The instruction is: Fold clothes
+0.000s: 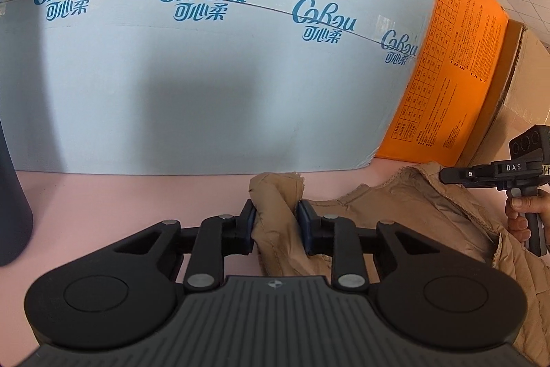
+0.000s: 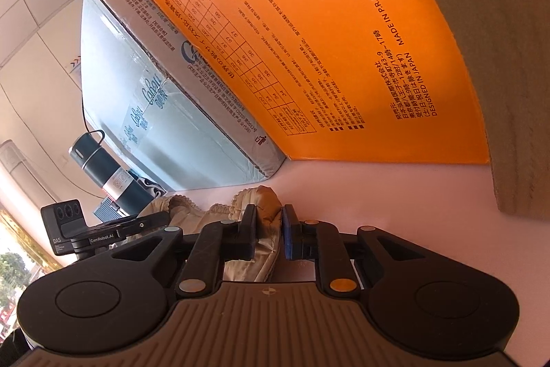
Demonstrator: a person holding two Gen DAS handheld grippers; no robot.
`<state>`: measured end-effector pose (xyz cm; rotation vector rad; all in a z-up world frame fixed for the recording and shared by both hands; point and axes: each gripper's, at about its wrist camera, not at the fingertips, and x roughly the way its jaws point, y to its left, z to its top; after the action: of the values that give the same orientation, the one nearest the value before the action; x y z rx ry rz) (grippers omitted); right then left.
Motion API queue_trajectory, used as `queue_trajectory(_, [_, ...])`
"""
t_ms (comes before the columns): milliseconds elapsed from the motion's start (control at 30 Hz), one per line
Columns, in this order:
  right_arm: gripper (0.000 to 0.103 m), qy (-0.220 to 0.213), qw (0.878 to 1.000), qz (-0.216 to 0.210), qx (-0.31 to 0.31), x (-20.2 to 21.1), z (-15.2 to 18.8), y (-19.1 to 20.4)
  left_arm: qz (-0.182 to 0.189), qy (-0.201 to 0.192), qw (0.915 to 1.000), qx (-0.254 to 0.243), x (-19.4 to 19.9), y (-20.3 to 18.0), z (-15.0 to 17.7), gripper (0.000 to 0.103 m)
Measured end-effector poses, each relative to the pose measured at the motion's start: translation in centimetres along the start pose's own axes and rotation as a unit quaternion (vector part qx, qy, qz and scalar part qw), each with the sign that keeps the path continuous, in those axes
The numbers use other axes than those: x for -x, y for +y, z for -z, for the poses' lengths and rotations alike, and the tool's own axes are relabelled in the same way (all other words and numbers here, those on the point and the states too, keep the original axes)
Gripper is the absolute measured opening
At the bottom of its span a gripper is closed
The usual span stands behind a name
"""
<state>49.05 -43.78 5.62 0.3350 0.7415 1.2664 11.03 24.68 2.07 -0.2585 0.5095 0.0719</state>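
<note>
Tan padded jacket [image 1: 395,229] lies on pink tabletop [image 1: 137,212] near the boxes at its back edge. Left tongs [image 1: 276,222] and right tongs [image 2: 268,229] each clenched on a fabric bunch. Both holds should be kept level and taut so the fold lands flat.

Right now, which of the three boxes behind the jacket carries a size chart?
The orange box, standing between the pale blue box and the plain brown carton; its face shows a printed number grid.

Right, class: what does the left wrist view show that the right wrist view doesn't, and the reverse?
Left only: a hand holding the right gripper's handle. Right only: a dark flask and a window at the far left. Both: the tan jacket, the blue box, the orange box, the pink table, each gripper's jaws shut on jacket fabric.
</note>
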Motion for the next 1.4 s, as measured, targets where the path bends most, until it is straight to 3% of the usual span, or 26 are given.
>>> queue_trajectory(400, [0.014, -0.047, 0.998, -0.040, 0.031, 2.1, 0.5, 1.6, -0.007, -0.032, 0.9970, -0.070, 1.2, -2.1, 0.3, 0.023])
queue_trajectory(833, [0.014, -0.086, 0.990, -0.102, 0.053, 4.1, 1.3, 3.0, 0.018, -0.081, 0.9873, -0.135, 3.3, -3.7, 1.2, 0.023])
queue_trajectory(1067, [0.014, -0.100, 0.985, -0.127, 0.062, 5.3, 1.5, 4.4, 0.030, -0.094, 0.9870, -0.127, 3.6, -4.1, 1.2, 0.023])
queue_trajectory(1400, [0.014, -0.098, 0.984, -0.110, 0.099, 7.8, 1.2, 9.1, 0.035, -0.102, 0.9909, -0.081, 5.4, -3.8, 0.4, 0.015])
